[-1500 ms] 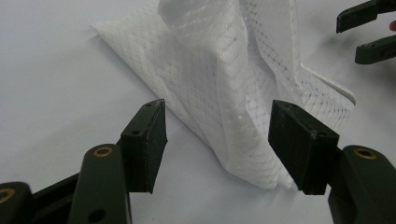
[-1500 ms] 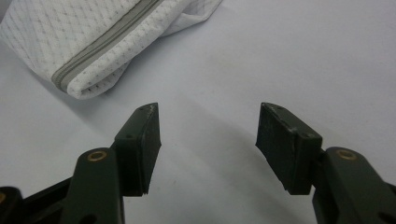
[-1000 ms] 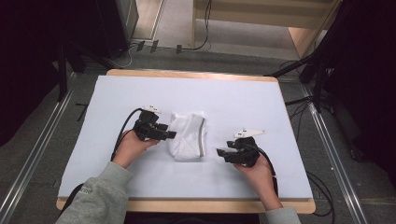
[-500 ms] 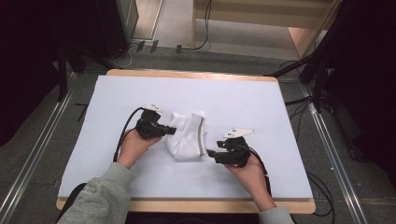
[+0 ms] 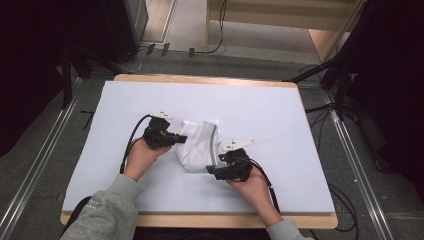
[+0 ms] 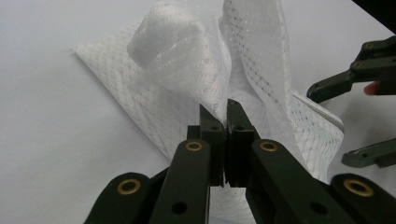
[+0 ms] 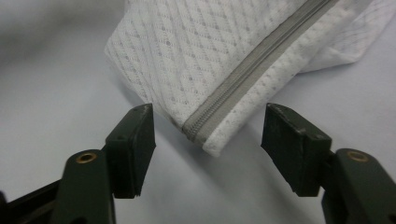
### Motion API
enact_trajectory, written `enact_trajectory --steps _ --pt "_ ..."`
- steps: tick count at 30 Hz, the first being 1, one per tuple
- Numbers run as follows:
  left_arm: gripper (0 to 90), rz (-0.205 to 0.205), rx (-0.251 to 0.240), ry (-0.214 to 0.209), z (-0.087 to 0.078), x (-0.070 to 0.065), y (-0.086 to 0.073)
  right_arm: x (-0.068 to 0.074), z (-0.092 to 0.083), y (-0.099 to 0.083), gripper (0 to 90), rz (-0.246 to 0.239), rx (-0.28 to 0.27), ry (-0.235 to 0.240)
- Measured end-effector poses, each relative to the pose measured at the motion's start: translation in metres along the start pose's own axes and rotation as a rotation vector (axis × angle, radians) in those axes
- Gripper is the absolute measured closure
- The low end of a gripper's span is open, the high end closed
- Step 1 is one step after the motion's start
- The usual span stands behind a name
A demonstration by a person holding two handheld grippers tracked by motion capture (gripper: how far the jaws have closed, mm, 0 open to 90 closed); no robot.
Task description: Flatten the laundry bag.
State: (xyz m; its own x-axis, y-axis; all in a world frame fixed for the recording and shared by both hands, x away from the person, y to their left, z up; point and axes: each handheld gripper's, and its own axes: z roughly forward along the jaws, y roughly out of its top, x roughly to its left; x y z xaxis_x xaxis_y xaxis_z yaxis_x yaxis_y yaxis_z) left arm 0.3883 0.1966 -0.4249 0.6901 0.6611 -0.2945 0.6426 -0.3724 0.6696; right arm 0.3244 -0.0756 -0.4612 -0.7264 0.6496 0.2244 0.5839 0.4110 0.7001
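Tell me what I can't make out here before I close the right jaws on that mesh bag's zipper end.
- Zipper pull: the grey zipper runs off the top edge of the right gripper view; in the high view it is too small to tell.
- Contents: a bulge shows through the mesh bag in the left gripper view, but the fabric veils what it is.
- Grip depth: the left gripper jaws hide how much fabric they pinch.
- Right gripper: open, bag corner between the jaws, contact unclear.

A wooden-edged table [image 5: 200, 78] with a pale lavender top stands on grey carpet [image 5: 45, 125]. Metal rails [image 5: 31, 175] run along the floor on both sides. Black cables [image 5: 320, 107] trail over the floor, and light wooden furniture [image 5: 325, 40] stands behind.
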Motion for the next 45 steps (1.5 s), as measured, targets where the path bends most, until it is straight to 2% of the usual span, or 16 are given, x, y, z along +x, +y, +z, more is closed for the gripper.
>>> enact_trajectory --steps 2,3,4,5,6,7,11,19,25,27,29,31,33,36,41,45 --pt "89.5 0.004 -0.001 0.001 0.0 -0.001 0.0 -0.001 0.004 0.0 44.1 0.008 0.001 0.013" --pt "89.4 0.004 0.0 0.0 0.0 -0.001 0.0 -0.001 0.007 0.001 52.1 0.011 0.001 0.024" --pt "89.4 0.001 0.001 -0.001 0.0 -0.001 -0.001 -0.001 0.007 0.001 52.1 0.011 0.001 0.024" --pt "89.4 -0.001 0.0 0.002 0.0 -0.001 -0.001 -0.001 0.008 0.001 57.8 0.016 0.002 0.027" --pt "89.5 -0.002 0.001 -0.001 -0.001 0.0 -0.001 -0.002 0.01 0.002 68.3 0.007 -0.001 0.038" --pt "89.5 -0.002 0.0 0.003 -0.002 0.001 -0.001 -0.002 0.01 0.002 73.2 0.002 -0.002 0.044" --pt "89.5 -0.004 -0.002 0.013 -0.006 0.004 -0.002 -0.003 0.009 0.004 80.1 0.004 -0.015 0.054" --pt "89.7 -0.034 -0.033 0.02 -0.019 0.012 -0.006 -0.015 -0.005 0.01 81.4 0.033 -0.049 0.046" --pt "88.3 -0.051 -0.047 0.036 -0.023 0.015 -0.01 -0.019 -0.012 0.015 81.9 0.03 -0.058 0.035" --pt "88.8 -0.064 -0.046 0.023 -0.025 0.017 -0.011 -0.022 -0.014 0.016 81.0 0.032 -0.063 0.034" --pt "90.0 -0.059 -0.046 0.016 -0.026 0.015 -0.012 -0.025 -0.016 0.017 78.9 0.041 -0.068 0.037" --pt "90.0 -0.045 -0.037 0.029 -0.026 0.012 -0.011 -0.027 -0.016 0.018 74.5 0.051 -0.064 0.032" --pt "90.0 -0.048 -0.037 0.028 -0.026 0.012 -0.012 -0.028 -0.016 0.018 74.4 0.057 -0.066 0.029" --pt "90.0 -0.054 -0.037 0.025 -0.028 0.015 -0.013 -0.031 -0.018 0.018 79.8 0.057 -0.066 0.026" --pt "90.0 -0.06 -0.041 0.033 -0.031 0.016 -0.013 -0.03 -0.021 0.021 81.6 0.04 -0.069 0.022" --pt "90.0 -0.063 -0.047 0.032 -0.033 0.017 -0.013 -0.032 -0.024 0.022 83.7 0.049 -0.071 0.03"
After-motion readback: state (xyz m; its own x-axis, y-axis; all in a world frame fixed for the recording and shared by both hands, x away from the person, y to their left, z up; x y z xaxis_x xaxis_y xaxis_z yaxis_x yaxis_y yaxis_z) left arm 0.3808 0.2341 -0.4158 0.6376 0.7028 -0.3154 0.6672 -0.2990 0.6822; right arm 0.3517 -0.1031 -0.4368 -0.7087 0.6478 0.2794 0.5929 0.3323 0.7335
